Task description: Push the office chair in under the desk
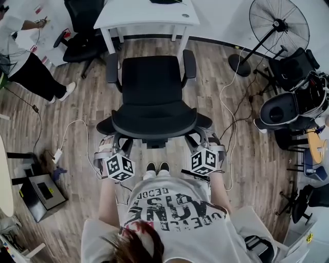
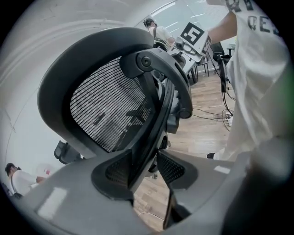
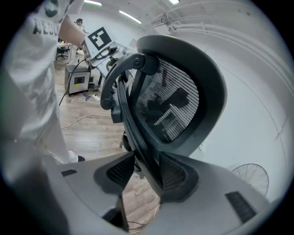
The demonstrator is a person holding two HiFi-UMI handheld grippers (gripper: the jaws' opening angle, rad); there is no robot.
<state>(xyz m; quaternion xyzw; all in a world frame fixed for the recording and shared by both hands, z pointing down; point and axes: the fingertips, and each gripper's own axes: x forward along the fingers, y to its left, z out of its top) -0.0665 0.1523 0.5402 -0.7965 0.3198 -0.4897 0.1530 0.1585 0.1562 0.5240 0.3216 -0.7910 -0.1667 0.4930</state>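
My left tongs (image 2: 149, 158) and right tongs (image 3: 146, 167) each clamp the chair's backrest (image 1: 154, 128); the bench (image 1: 146, 15) lies straight ahead beyond its seat (image 1: 152, 85).

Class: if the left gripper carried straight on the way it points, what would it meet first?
The office chair: its backrest frame sits between the left gripper's jaws, so going on pushes straight against it.

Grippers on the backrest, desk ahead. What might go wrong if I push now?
The armrests look as wide apart as the desk legs; one may catch unless the chair stays centred. The left gripper and right gripper grip only the backrest edges, so an uneven push might swivel it. The white cable beside it could snag the chair if it drifts.
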